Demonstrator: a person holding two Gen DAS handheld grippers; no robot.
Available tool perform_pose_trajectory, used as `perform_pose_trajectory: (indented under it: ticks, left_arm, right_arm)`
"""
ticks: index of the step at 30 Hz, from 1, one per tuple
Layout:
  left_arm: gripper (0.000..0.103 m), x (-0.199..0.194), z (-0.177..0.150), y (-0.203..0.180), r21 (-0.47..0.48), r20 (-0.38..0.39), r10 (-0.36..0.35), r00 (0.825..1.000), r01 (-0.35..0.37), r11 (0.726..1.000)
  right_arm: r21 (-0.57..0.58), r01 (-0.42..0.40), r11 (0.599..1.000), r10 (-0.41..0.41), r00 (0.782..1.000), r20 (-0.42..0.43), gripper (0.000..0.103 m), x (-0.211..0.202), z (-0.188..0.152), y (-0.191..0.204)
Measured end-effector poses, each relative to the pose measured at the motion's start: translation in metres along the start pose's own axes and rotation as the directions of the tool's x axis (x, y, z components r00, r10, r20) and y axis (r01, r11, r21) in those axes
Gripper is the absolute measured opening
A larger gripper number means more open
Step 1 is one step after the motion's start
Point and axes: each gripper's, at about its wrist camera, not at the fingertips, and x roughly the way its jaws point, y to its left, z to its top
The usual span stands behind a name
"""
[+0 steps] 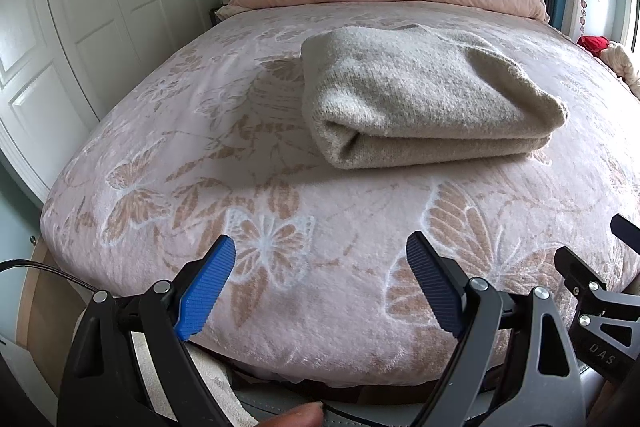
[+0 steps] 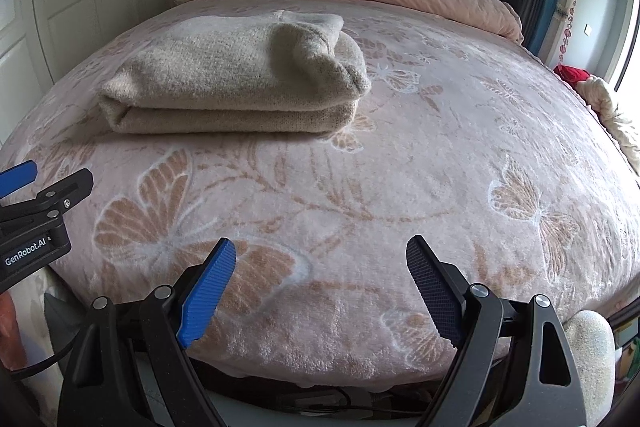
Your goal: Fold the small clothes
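Folded beige knitted wool garment (image 1: pixel 424 95), lying in a thick rectangular bundle on the bed under the pink plush butterfly-patterned blanket (image 1: pixel 280 195), well ahead of both grippers and touched by neither. Long axis running crosswise to the line of view, folded edge toward the cameras. From the left gripper (image 1: pixel 320 287), ahead and a little to the right; from the right gripper (image 2: pixel 320 287), ahead and off to the left (image 2: pixel 240 79). Neither clearly nearer, though more squarely in line with the left one. Both grippers spread wide over the near edge of the blanket, side by side, nothing between the blue ribbed pads (image 1: pixel 206 291) of either.

No containers in sight. Judged from the neat stacked layers, folding apparently complete or nearly so; any further reach forward and inward from both sides.
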Motion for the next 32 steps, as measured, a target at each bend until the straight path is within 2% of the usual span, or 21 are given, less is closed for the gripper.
perform_pose_trajectory:
  ticks: [32]
  left_arm:
    - [0.083,0.0030,-0.0016,0.0001,0.007,-0.013,-0.006,1.000,0.007,1.000]
  right_arm:
    - [0.015,-0.014,1.000,0.014,1.000,0.000,0.085,-0.0010,0.0012,0.0006]
